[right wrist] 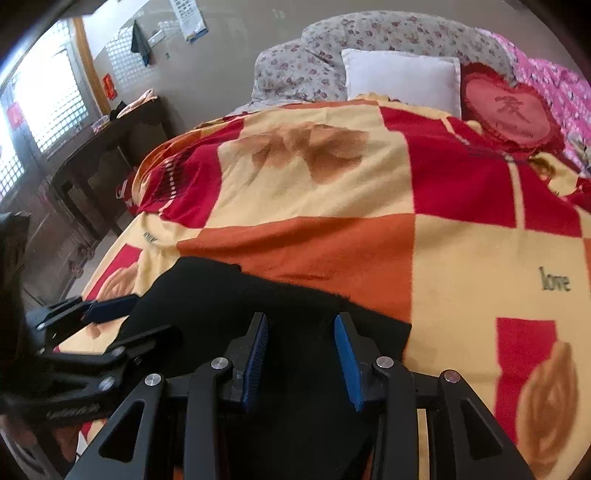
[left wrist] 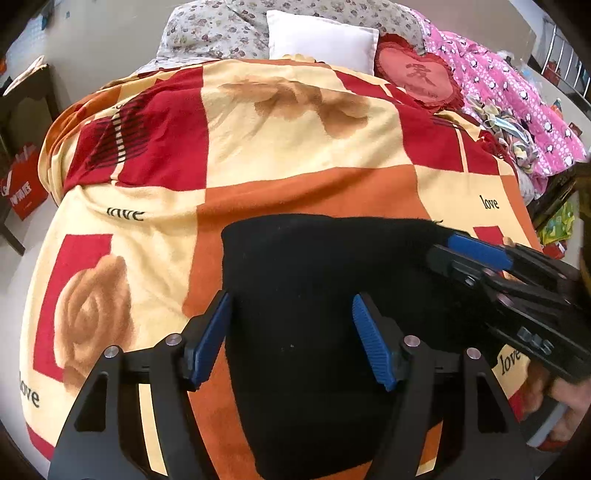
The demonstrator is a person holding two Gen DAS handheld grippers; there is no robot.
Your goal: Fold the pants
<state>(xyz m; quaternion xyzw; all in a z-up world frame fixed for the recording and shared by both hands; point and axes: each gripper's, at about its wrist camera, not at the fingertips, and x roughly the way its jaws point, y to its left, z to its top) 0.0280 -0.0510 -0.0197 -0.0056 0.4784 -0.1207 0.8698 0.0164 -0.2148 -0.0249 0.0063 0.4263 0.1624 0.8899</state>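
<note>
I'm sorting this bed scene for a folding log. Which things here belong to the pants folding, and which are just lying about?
Part of the job:
black pants
left hand-held gripper
right hand-held gripper
patterned blanket, the surface the pants lie on

Just lying about:
white pillow
red heart cushion
floral bedding
pink quilt

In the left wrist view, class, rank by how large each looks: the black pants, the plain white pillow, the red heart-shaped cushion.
1. Black pants, by far the largest, though closest to the camera.
2. Plain white pillow and red heart-shaped cushion: these look about alike, so no ranking between them.
</note>
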